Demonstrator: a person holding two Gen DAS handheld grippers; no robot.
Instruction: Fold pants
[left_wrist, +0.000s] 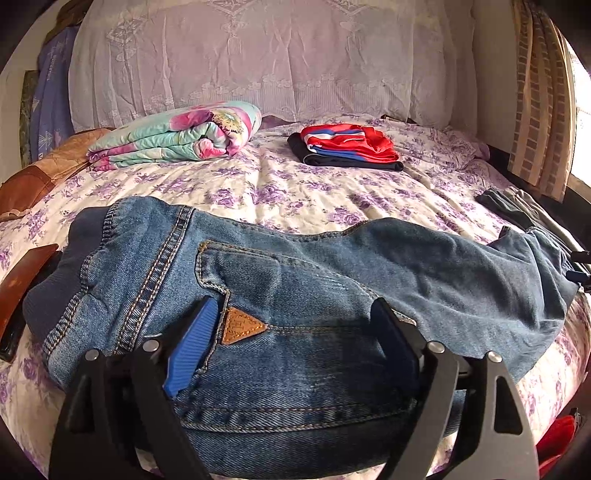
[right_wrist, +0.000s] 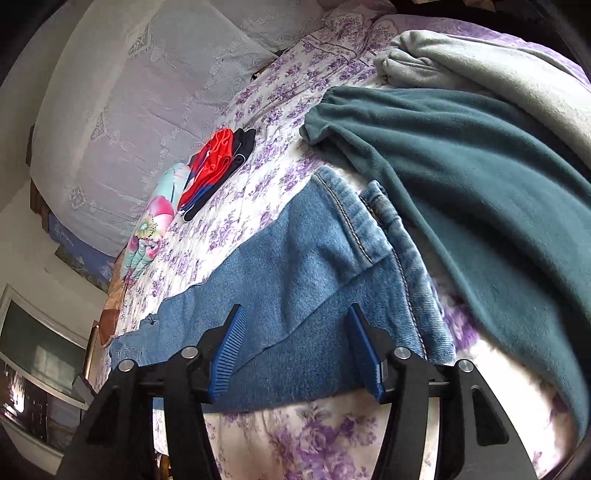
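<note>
Blue jeans (left_wrist: 295, 280) lie spread across the flowered bed sheet (left_wrist: 280, 188), waistband at the left, legs running right. My left gripper (left_wrist: 295, 314) is open, its blue-padded fingers (left_wrist: 195, 339) set wide apart over the back pocket with the tan triangle label. The jeans also show in the right wrist view (right_wrist: 303, 258), at the leg hems. My right gripper (right_wrist: 295, 325) is open over the lower leg near the hems, holding nothing.
A folded red, blue and black clothes stack (left_wrist: 347, 147) and a rolled floral quilt (left_wrist: 177, 136) lie near the headboard. Teal pants (right_wrist: 461, 177) and a grey garment (right_wrist: 480, 70) lie to the right. A brown object (left_wrist: 22, 280) sits at the left.
</note>
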